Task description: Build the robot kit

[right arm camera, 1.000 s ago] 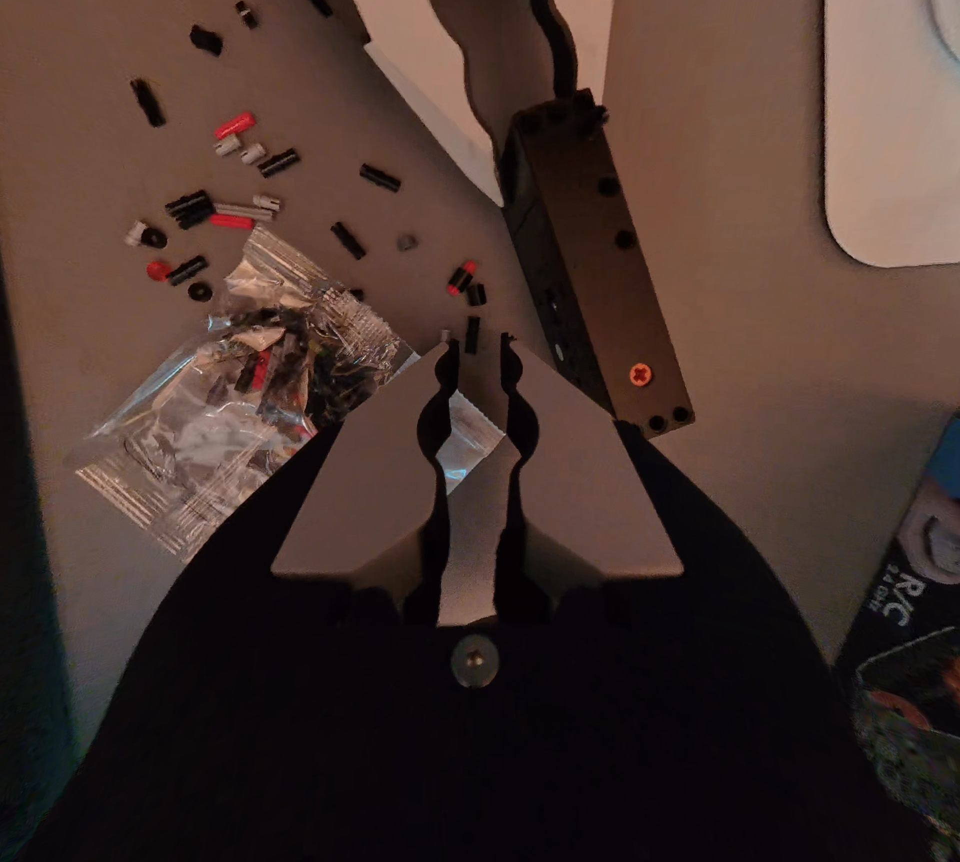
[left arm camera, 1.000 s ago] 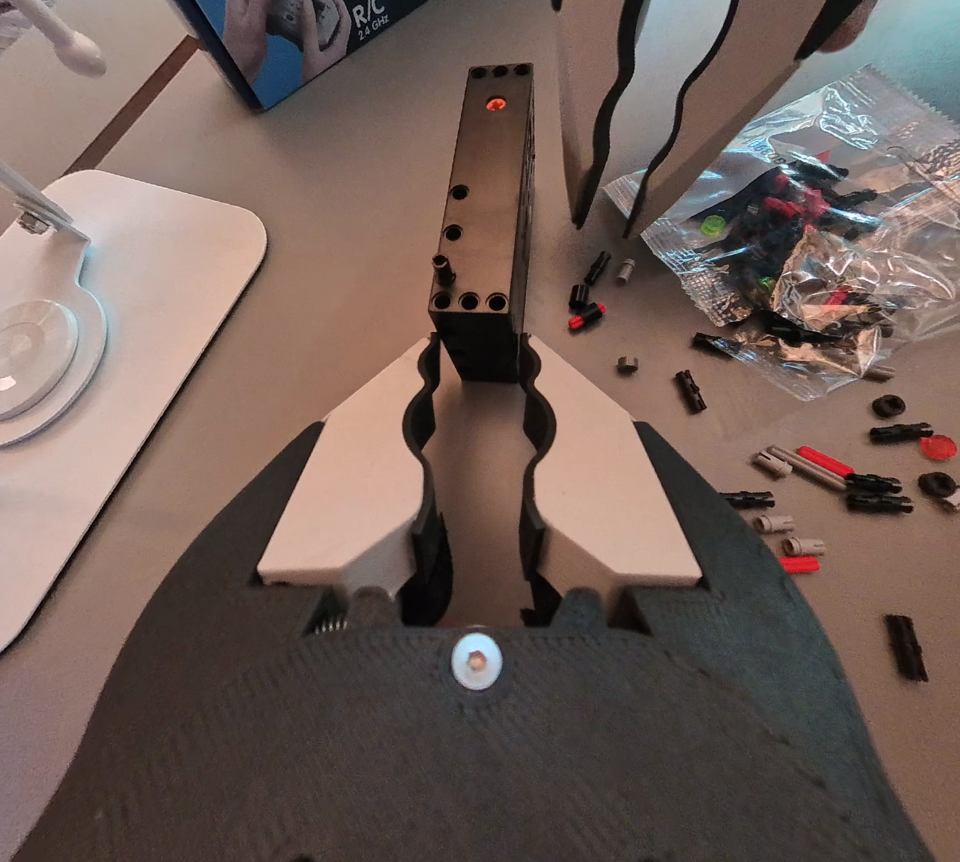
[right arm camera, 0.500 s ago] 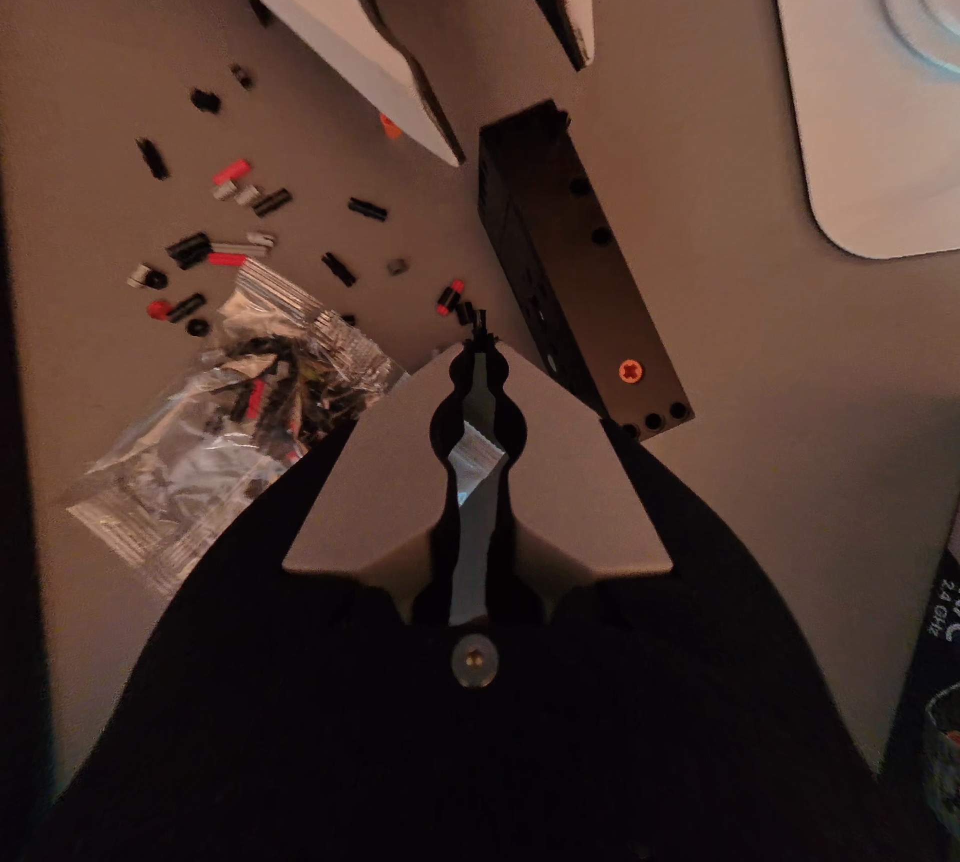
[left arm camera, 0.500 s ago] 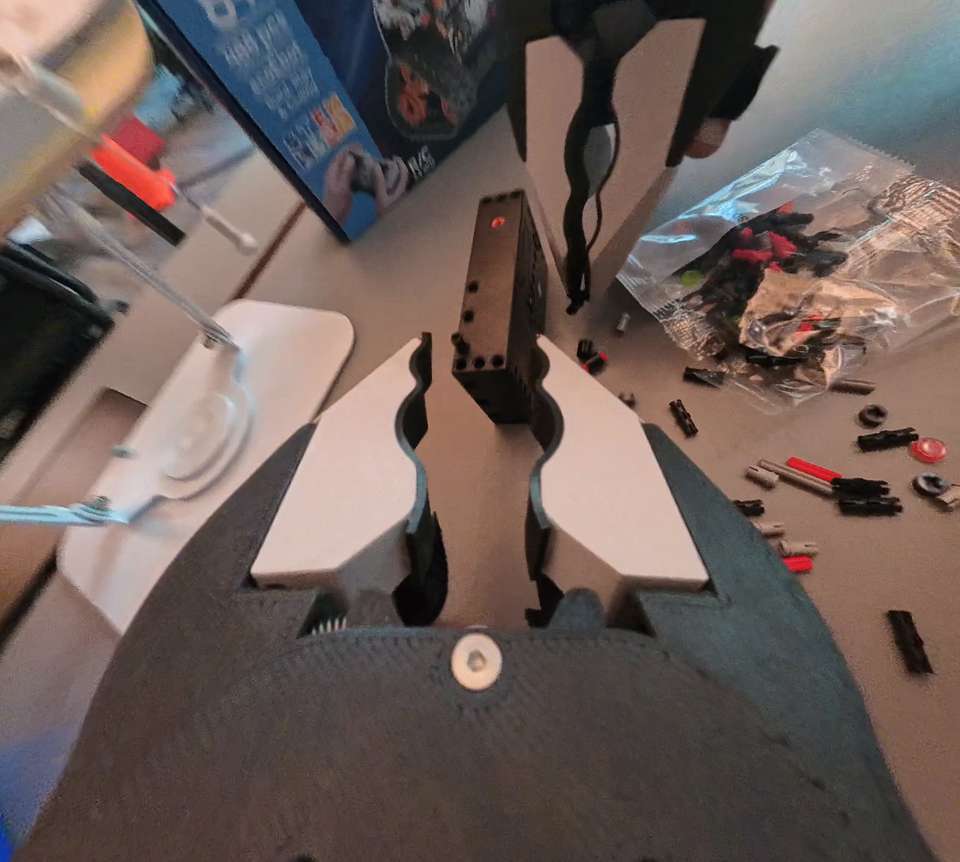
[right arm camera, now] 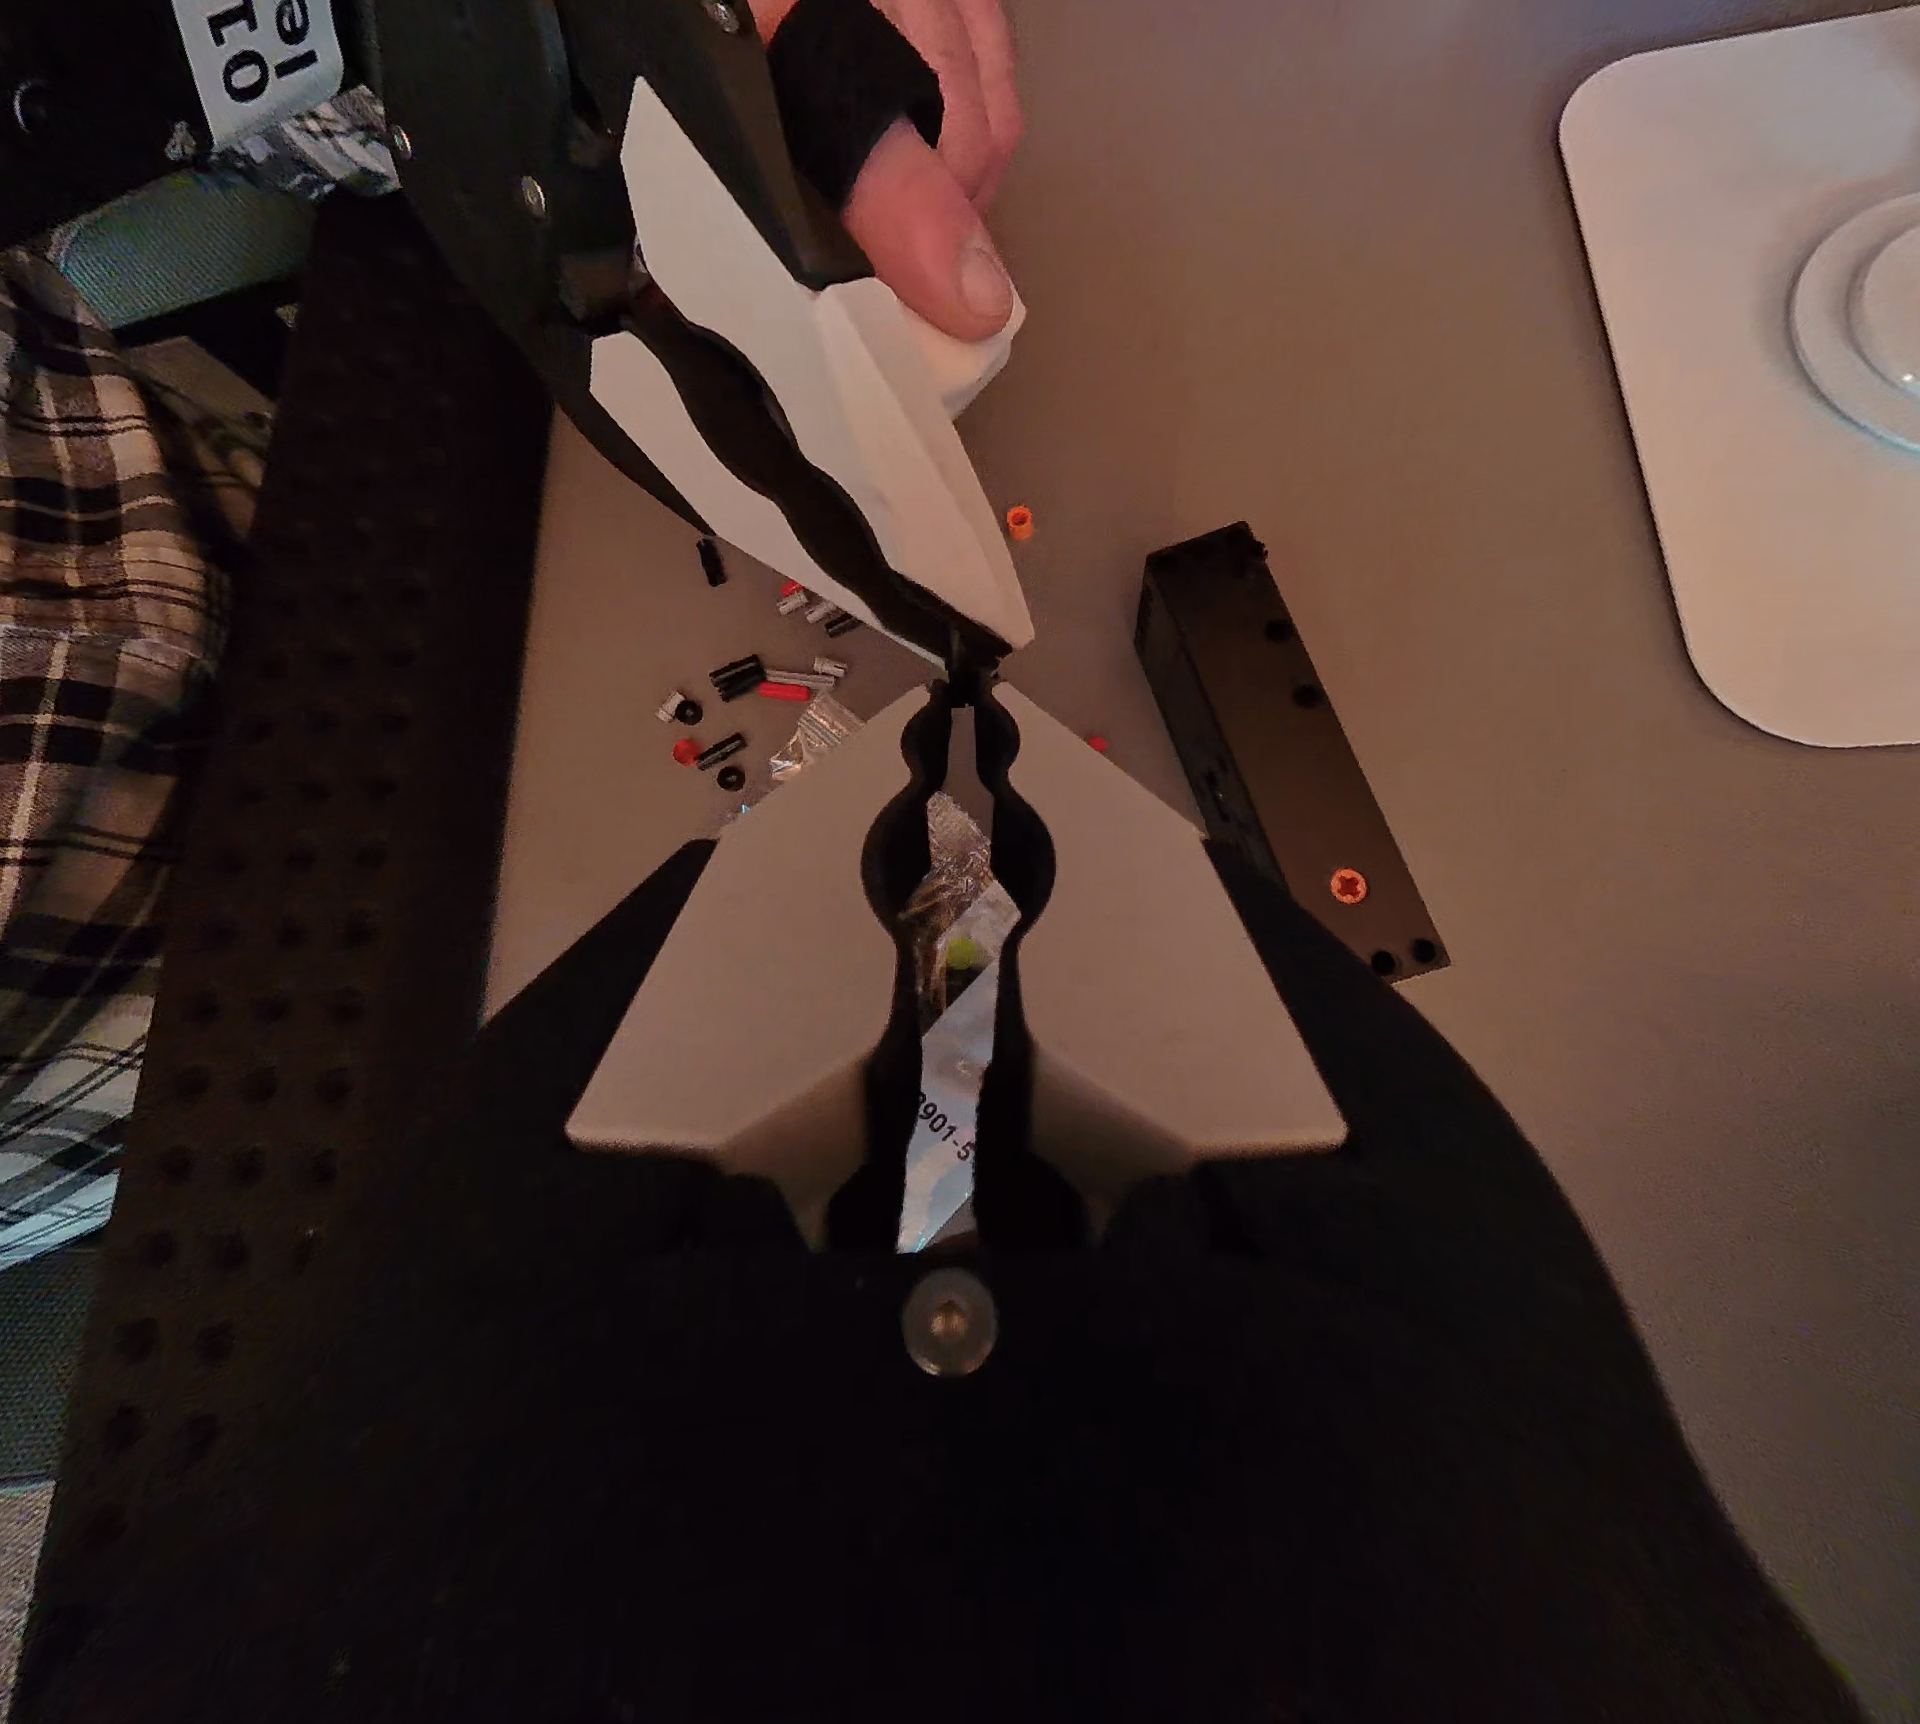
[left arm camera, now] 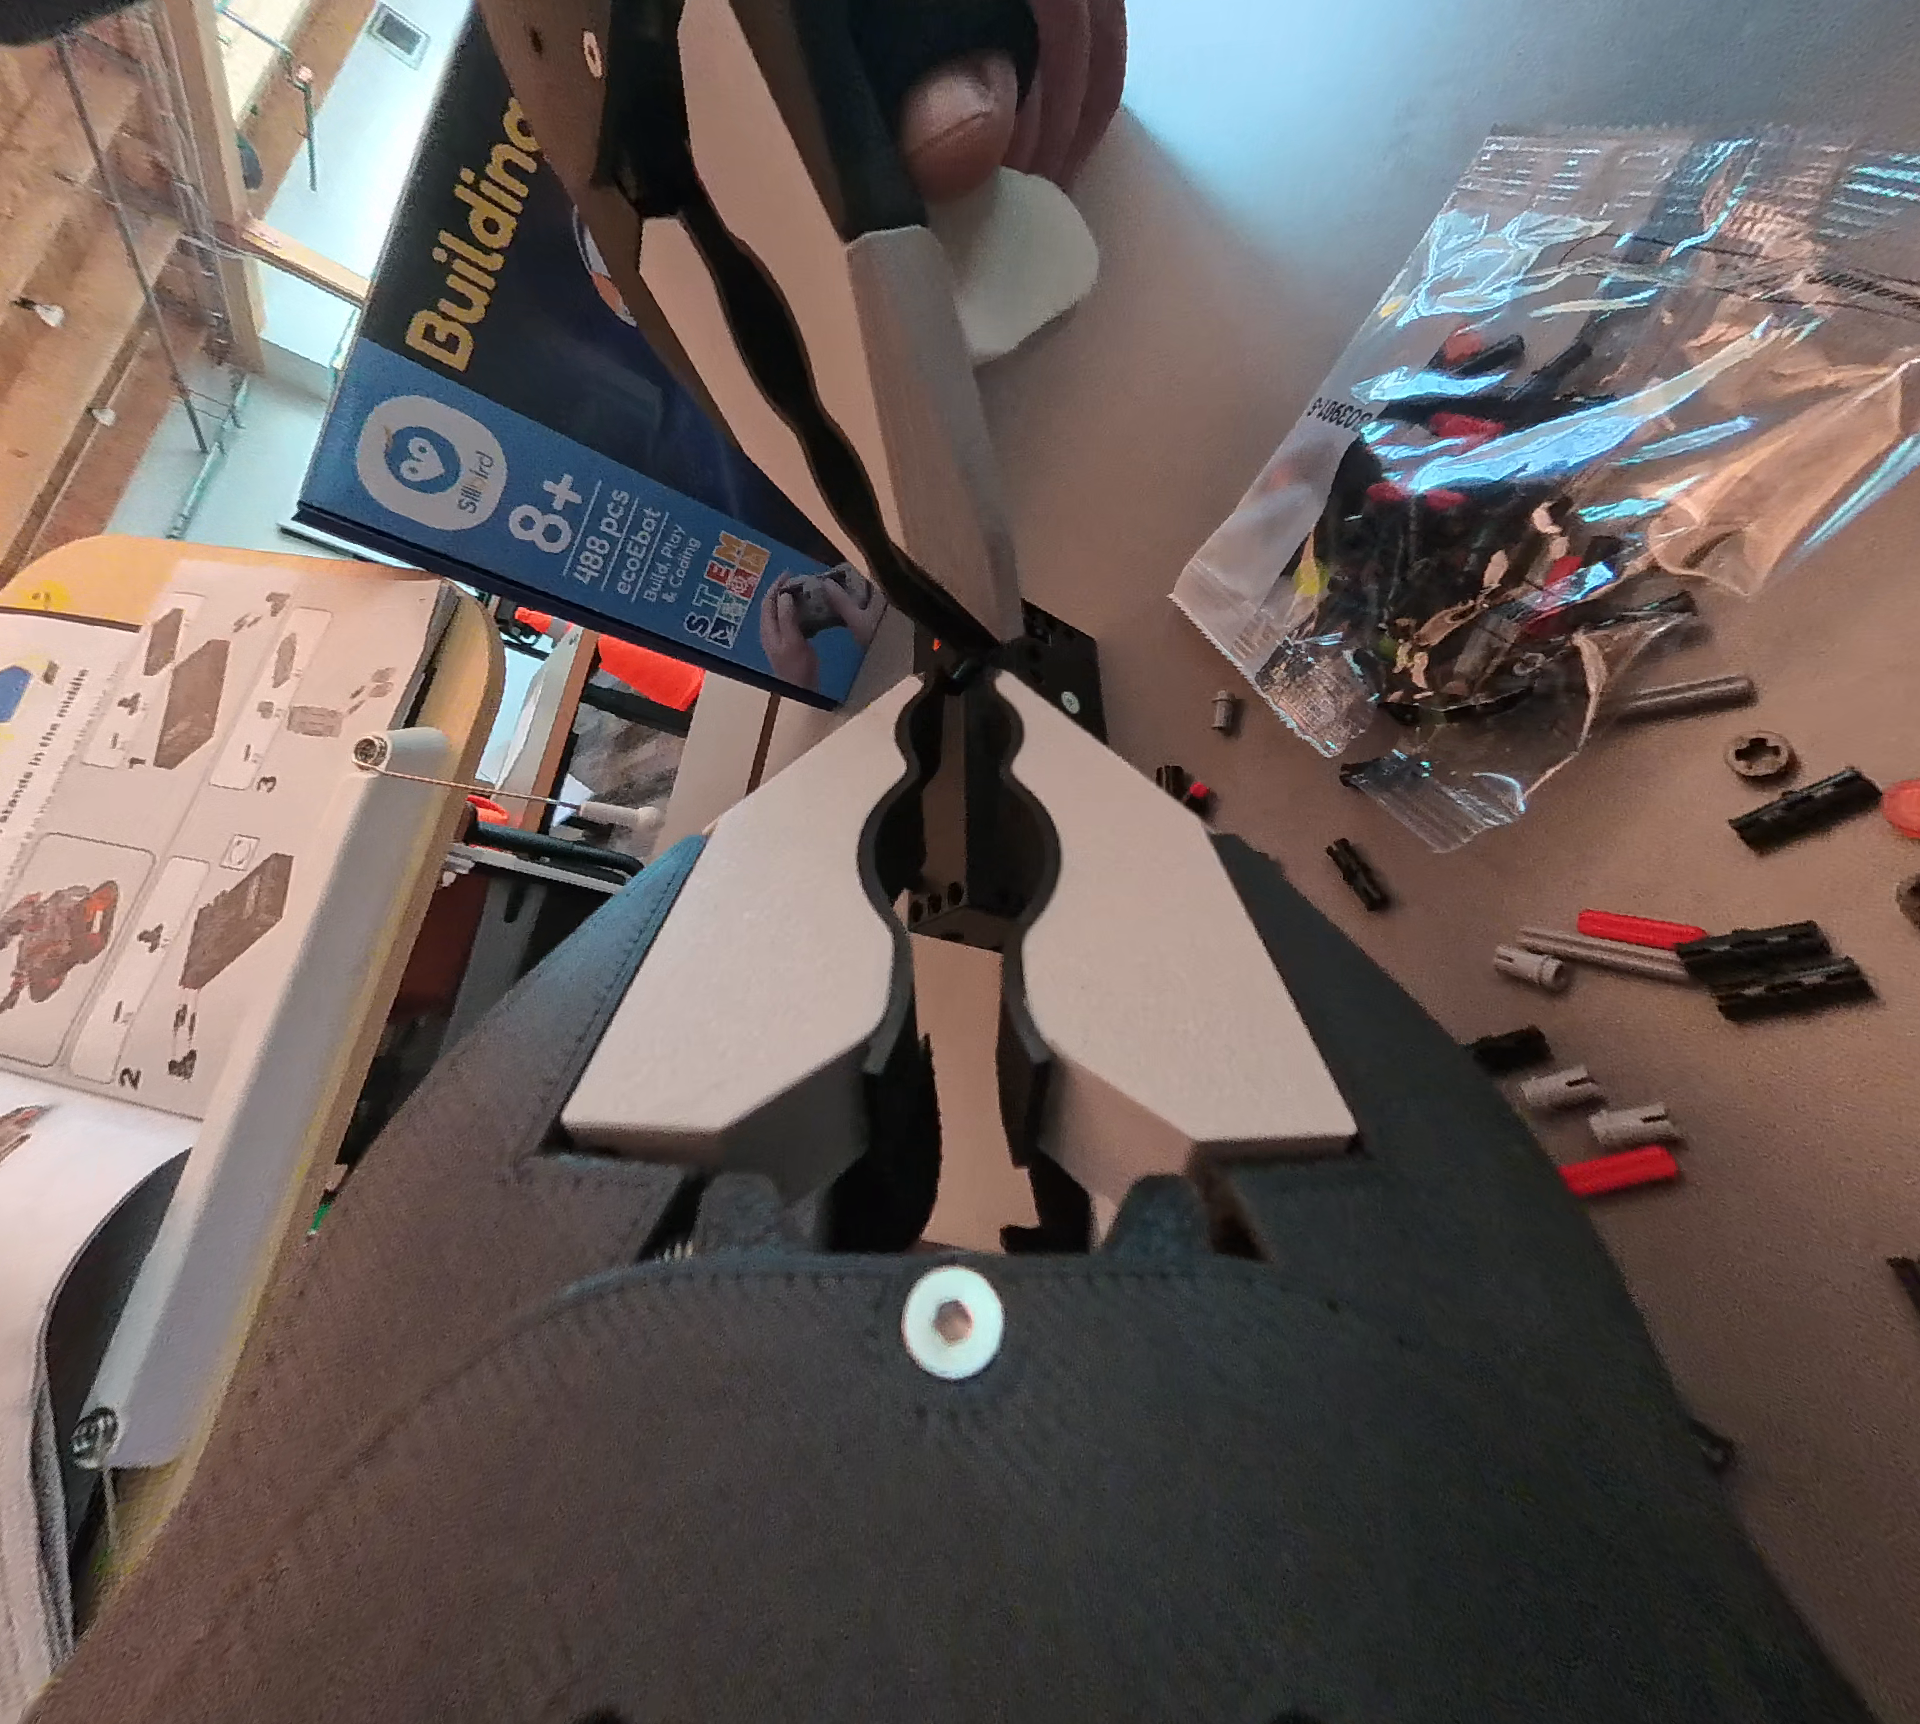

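My left gripper (left arm camera: 961, 687) and right gripper (right arm camera: 961, 698) meet tip to tip above the table. A small black pin (left arm camera: 961, 668) sits between the two sets of fingertips; it also shows in the right wrist view (right arm camera: 968, 668). Both grippers look shut on it, one at each end. The right gripper (left arm camera: 977, 640) comes down from the top in the left wrist view. The left gripper (right arm camera: 977, 640) comes from the upper left in the right wrist view. A long black block with holes (right arm camera: 1278, 739) lies free on the table below.
A clear bag of parts (left arm camera: 1558, 511) lies to the right, with loose black, grey and red pins (left arm camera: 1766, 957) near it. A blue box (left arm camera: 582, 511) stands behind. A white lamp base (right arm camera: 1766, 427) and an instruction booklet (left arm camera: 156, 791) lie to the side. Only a small space, under 4 cm, lies between the two pairs of fingers.
My left gripper let go of the black block, rose and closed. My right gripper shut on a small black pin and lifted it to the left gripper's tips.
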`<act>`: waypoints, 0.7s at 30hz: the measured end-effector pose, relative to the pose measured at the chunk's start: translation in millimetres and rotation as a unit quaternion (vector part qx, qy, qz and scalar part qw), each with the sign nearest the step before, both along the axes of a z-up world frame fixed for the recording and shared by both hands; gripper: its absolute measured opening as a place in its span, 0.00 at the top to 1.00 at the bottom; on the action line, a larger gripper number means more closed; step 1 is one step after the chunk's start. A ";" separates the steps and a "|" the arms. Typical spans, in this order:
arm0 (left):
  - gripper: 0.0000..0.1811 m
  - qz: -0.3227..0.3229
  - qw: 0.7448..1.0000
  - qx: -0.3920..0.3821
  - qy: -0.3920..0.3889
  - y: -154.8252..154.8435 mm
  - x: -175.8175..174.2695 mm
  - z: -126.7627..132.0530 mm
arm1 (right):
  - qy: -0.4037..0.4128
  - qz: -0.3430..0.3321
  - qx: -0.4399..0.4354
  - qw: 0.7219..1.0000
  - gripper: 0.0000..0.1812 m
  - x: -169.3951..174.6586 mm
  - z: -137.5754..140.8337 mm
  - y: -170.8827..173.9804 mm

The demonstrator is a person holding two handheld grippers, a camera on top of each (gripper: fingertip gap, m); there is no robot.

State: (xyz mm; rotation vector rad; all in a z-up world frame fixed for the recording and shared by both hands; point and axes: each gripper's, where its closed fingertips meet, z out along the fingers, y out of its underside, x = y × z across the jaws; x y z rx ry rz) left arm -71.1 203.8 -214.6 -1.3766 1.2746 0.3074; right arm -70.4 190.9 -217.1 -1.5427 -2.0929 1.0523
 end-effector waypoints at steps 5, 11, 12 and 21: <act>0.99 0.010 0.999 -0.003 -0.036 1.3 -2.8 8.4 | 0.033 -0.017 -0.023 0.999 0.99 -2.1 11.2 1.8; 1.00 0.032 0.987 -0.029 -0.157 8.0 -11.1 25.0 | 0.140 -0.069 -0.064 0.986 0.99 -12.3 33.8 9.5; 0.99 0.034 0.984 -0.030 -0.170 8.8 -11.8 27.5 | 0.156 -0.076 -0.072 0.982 0.99 -13.7 37.5 10.5; 1.00 0.034 0.972 -0.047 -0.227 11.3 -17.8 33.3 | 0.206 -0.102 -0.075 0.970 0.98 -22.0 46.6 14.8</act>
